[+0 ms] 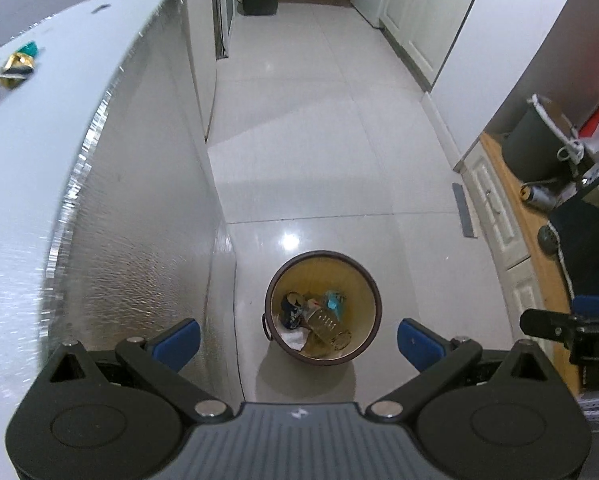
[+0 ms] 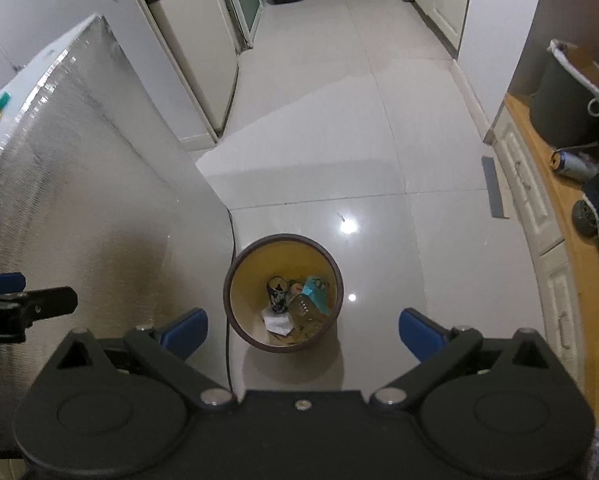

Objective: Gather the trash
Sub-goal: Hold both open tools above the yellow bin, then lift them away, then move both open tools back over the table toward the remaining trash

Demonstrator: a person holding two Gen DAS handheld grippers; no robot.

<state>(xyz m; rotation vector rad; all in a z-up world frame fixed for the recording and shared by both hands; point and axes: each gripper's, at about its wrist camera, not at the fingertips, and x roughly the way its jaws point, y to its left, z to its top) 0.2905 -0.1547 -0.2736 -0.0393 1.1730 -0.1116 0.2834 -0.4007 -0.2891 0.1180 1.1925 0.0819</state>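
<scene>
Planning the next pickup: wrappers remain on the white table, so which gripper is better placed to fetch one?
Probably the left gripper: it is open and empty, and the wrappers on the table lie on its side. The right gripper, also open, sits farther away.

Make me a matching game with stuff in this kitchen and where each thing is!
Things:
1. trash bin
2. gold wrapper
3. plastic bottle
4. spray can

Places:
A. lying on the wooden counter
B. on the white tabletop
C. standing on the tiled floor
D. inside the bin

Pairs: 1-C, 2-B, 3-D, 4-A

Both the left tool and the right tool are open and empty above the bin.
</scene>
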